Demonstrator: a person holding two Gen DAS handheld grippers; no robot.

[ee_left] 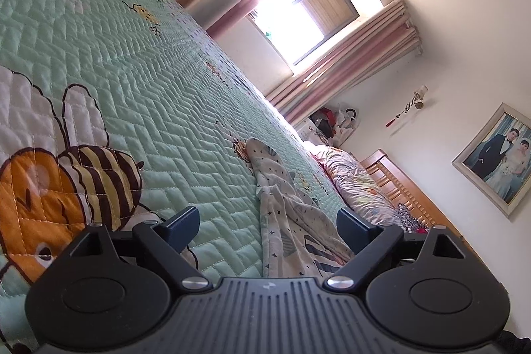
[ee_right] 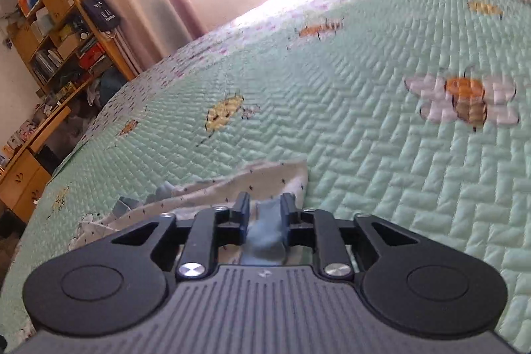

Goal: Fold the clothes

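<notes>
Patterned garment [ee_left: 288,221] on quilt [ee_left: 149,82]; left gripper [ee_left: 268,221] spread wide, right gripper [ee_right: 264,214] part-open astride cloth, unclamped; fold risks slumping.

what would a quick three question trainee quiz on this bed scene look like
1. True or false: the fingers of the left gripper are clamped on the white patterned cotton garment.
2. What lies between the fingers of the right gripper? A) a corner of that garment B) a pillow C) nothing
3. Fill in: the garment lies on a mint-green quilted bedspread printed with ____.

Key: 1 false, the fingers stand wide apart with the cloth lying loosely between them. 2 A, though the fingers sit slightly apart and do not seem to press the cloth. 3 bees.
</notes>
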